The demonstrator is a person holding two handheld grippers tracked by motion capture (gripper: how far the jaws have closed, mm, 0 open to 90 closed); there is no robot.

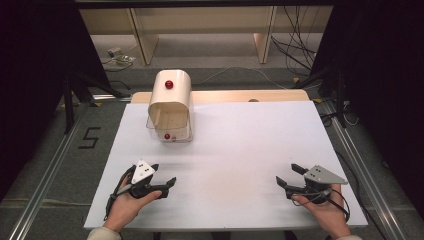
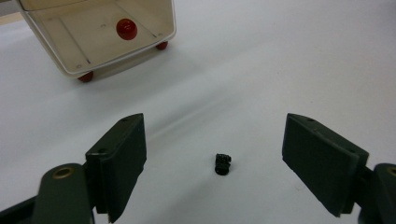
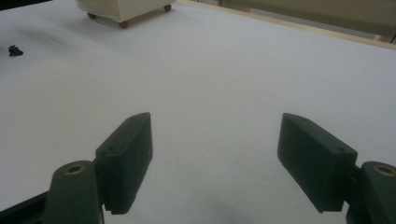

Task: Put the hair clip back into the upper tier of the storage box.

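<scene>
Small black part [image 2: 223,164] lying on the white desk [image 1: 240,150], between and just ahead of my left gripper [image 2: 215,158], whose jaws stand wide and empty. My right gripper [image 3: 215,158], well apart, is likewise wide and empty. I judge the part light, rigid and prone to skidding; I would pinch it across its 2 short sides. Cream box [image 1: 170,106] stands at the far left.
</scene>
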